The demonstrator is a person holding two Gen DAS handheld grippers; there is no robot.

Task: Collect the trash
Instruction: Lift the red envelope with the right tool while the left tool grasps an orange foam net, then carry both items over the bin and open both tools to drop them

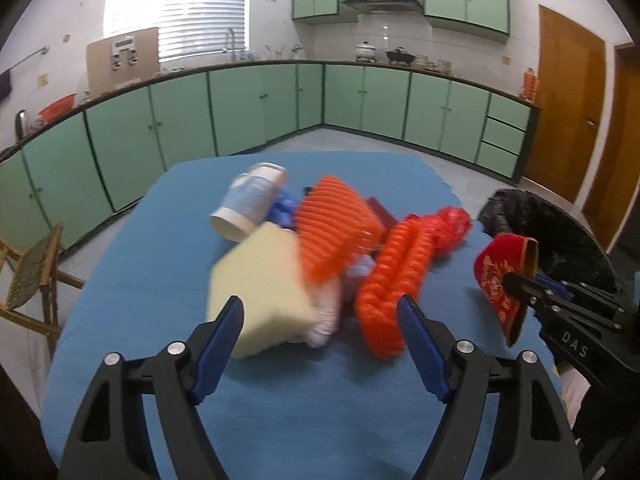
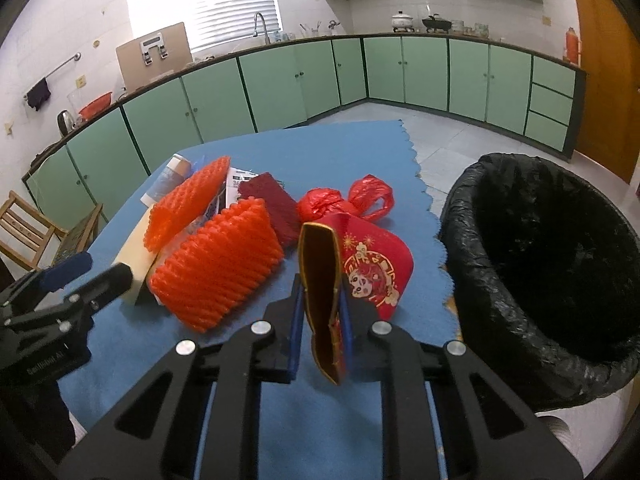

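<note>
A pile of trash lies on the blue cloth (image 1: 160,280): a cream block (image 1: 260,292), two orange foam nets (image 1: 384,288) (image 2: 218,270), a white cup (image 1: 248,200), a red plastic bag (image 2: 344,200) and a dark red packet (image 2: 272,200). My left gripper (image 1: 322,312) is open and empty, just in front of the cream block and a net. My right gripper (image 2: 322,308) is shut on a red envelope with gold print (image 2: 360,264), held upright above the cloth. It also shows in the left wrist view (image 1: 504,276).
A bin lined with a black bag (image 2: 552,248) stands right of the table, close to the right gripper. Green cabinets (image 1: 280,104) run along the walls. A wooden chair (image 2: 28,232) stands at the left. A wooden door (image 1: 568,92) is at the right.
</note>
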